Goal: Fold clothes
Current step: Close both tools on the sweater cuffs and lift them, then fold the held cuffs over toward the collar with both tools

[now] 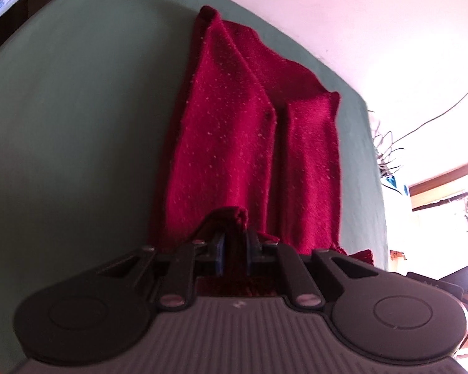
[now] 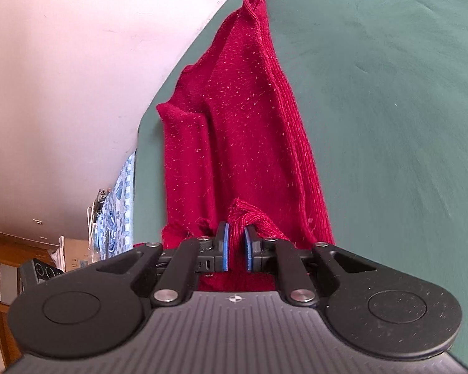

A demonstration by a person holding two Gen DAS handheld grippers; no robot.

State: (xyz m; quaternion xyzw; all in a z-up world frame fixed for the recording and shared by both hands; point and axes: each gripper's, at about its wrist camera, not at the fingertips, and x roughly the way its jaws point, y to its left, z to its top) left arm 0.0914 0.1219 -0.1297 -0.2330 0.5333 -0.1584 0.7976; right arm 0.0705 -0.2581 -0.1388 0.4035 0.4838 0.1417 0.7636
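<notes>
we clench the left gripper [image 1: 234, 246] on the near edge of the red sweater [image 1: 234, 143], and the right gripper [image 2: 235, 243] pinches its hem too. the sweater lies mid-frame on the green table [image 1: 78, 109], partly folded.

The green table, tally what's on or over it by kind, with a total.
Red knitted sweater: 1
Hand-held gripper: 2, left hand-held gripper and right hand-held gripper, each shut on the sweater's near edge
Total: 3
</notes>
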